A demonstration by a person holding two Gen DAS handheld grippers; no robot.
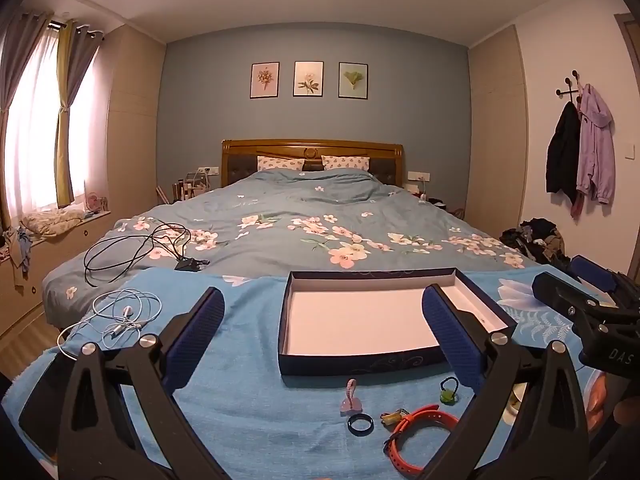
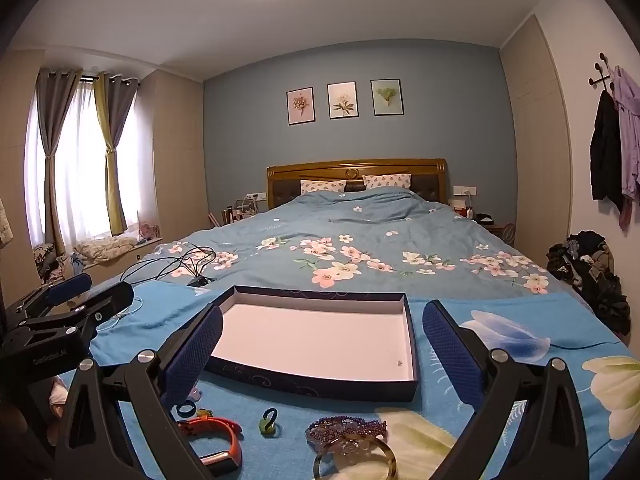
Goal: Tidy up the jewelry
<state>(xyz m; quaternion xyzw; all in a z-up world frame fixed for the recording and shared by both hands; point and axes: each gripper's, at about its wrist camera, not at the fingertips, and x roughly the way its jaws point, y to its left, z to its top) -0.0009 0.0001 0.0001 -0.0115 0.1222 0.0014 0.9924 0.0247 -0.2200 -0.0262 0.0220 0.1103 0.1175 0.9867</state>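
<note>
A shallow dark-blue box [image 1: 360,362] with a white floor lies open on the blue cloth; it also shows in the right wrist view [image 2: 312,390]. In front of it lie a pink charm [image 1: 351,398], a dark ring [image 1: 361,425], a green charm [image 1: 448,392], an orange band [image 1: 420,432] and, in the right wrist view, a purple bead bracelet [image 2: 346,428] and a gold bangle [image 2: 354,460]. My left gripper [image 1: 324,340] is open and empty above the jewelry. My right gripper [image 2: 320,344] is open and empty, also near the box.
A bed with a floral quilt [image 1: 304,216] stretches behind. Black cables [image 1: 136,252] and white earphones [image 1: 124,316] lie at the left. A clothes pile [image 1: 536,240] sits on the right. The right gripper's body [image 1: 592,316] shows at the left wrist view's right edge.
</note>
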